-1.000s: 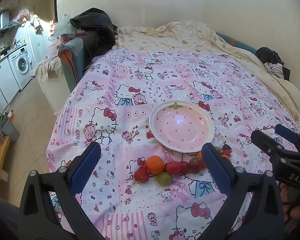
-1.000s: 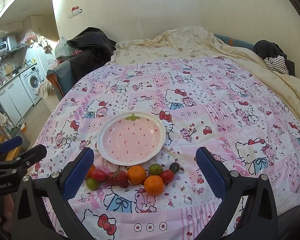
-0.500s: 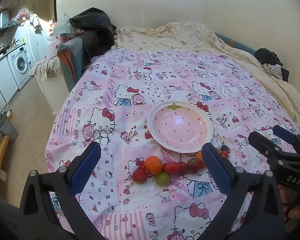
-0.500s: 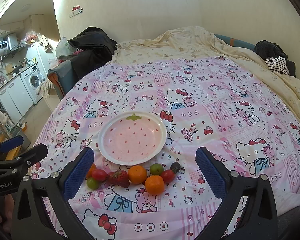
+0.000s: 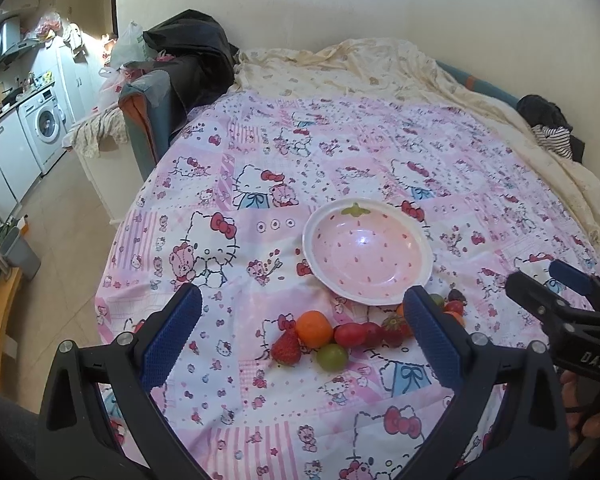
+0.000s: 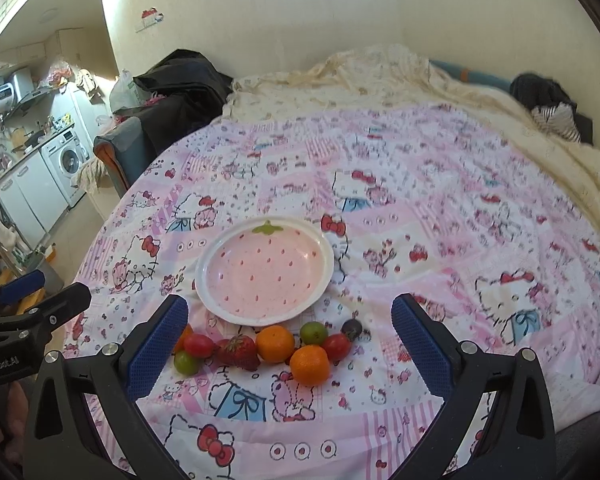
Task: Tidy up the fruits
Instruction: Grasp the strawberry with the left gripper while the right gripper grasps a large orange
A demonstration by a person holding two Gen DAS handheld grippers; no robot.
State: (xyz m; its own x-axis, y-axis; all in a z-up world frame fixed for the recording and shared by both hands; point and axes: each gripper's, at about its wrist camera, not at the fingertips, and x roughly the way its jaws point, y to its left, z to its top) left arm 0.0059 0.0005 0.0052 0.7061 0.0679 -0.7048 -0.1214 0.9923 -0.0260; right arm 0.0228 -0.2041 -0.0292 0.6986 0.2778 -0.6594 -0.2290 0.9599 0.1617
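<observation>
A pink strawberry-shaped plate [image 5: 416, 240] [image 6: 206, 264] lies empty on the Hello Kitty bedspread [image 5: 260, 184]. Just in front of it lies a row of small fruits: a strawberry [image 5: 286, 348] [image 6: 240, 352], oranges [image 5: 314, 326] [image 6: 310, 364], red tomatoes [image 5: 350, 334] [image 6: 336, 346], green fruits [image 5: 332, 356] [image 6: 313, 332] and a dark one [image 6: 351, 327]. My left gripper [image 5: 300, 336] is open and empty, hovering short of the fruits. My right gripper [image 6: 288, 336] is open and empty, above the row's near side.
A cream blanket [image 5: 380, 68] covers the bed's far end, with dark clothes [image 5: 548, 120] at the right. A dark bag on a chair [image 5: 180, 64] stands at the bed's left. A kitchen with a washing machine [image 5: 44, 128] lies far left.
Both grippers have drifted slightly; the plate and fruits sit a little lower and more central in the views. Nothing was grasped or moved.
</observation>
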